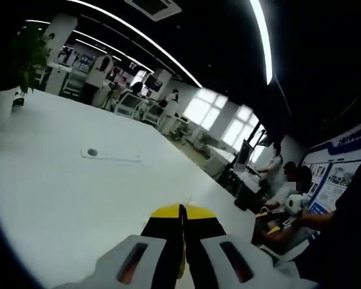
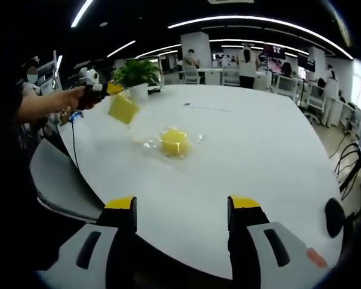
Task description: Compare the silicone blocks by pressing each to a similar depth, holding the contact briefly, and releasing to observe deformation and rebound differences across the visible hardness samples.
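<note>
A yellow silicone block (image 2: 174,141) lies on a crumpled clear wrapper in the middle of the white table (image 2: 253,150), ahead of my right gripper (image 2: 182,208). That gripper is open, with its jaws wide apart and nothing between them. At the left of the right gripper view, a hand holds my left gripper (image 2: 110,90) above the table's far left corner, shut on a second yellow silicone block (image 2: 123,108) that hangs tilted below it. In the left gripper view the left gripper (image 1: 181,212) has its jaws pressed close together over the table (image 1: 60,198), with a thin yellow sliver between them.
A potted plant (image 2: 135,72) stands at the table's far corner, also seen as the plant (image 1: 18,54). A flat white strip with a dark dot (image 1: 108,155) lies on the table. A grey chair (image 2: 60,174) sits at the near left edge. People stand and sit at desks around the room.
</note>
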Action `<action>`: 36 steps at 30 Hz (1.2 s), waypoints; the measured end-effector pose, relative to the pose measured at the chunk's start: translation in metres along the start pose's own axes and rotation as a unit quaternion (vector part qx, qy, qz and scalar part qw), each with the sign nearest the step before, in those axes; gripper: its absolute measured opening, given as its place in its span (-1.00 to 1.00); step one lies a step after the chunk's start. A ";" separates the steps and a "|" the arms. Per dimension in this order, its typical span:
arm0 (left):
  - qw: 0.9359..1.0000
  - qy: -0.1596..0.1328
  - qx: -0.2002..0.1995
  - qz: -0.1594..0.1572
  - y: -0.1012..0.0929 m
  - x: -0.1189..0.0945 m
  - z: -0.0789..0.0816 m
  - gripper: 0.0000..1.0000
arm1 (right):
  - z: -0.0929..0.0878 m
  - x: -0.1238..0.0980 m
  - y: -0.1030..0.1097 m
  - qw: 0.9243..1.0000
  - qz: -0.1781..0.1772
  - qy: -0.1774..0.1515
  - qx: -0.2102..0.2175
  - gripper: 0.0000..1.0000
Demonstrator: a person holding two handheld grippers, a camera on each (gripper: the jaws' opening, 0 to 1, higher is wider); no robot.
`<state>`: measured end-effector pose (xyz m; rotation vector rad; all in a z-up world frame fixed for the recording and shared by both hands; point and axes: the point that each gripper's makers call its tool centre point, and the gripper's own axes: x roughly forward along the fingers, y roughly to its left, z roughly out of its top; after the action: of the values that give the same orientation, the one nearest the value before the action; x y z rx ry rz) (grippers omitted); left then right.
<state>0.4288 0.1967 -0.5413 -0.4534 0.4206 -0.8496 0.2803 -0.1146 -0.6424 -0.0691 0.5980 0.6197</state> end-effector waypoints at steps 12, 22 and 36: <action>0.991 0.024 0.113 -0.061 -0.069 -0.004 0.026 -1.00 | 0.007 -0.010 0.005 1.000 0.008 -0.003 -0.025 0.11; 0.982 0.009 0.140 -0.124 -0.121 0.004 0.046 -1.00 | 0.033 -0.014 0.012 0.998 0.034 -0.023 -0.039 0.14; 0.969 0.027 0.168 -0.179 -0.167 0.017 0.047 -1.00 | 0.064 -0.008 0.045 0.992 0.102 -0.056 -0.050 0.06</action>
<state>0.3606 0.0973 -0.4161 -0.1918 0.2383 -1.2605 0.2822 -0.0664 -0.5795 -0.0669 0.4684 0.8465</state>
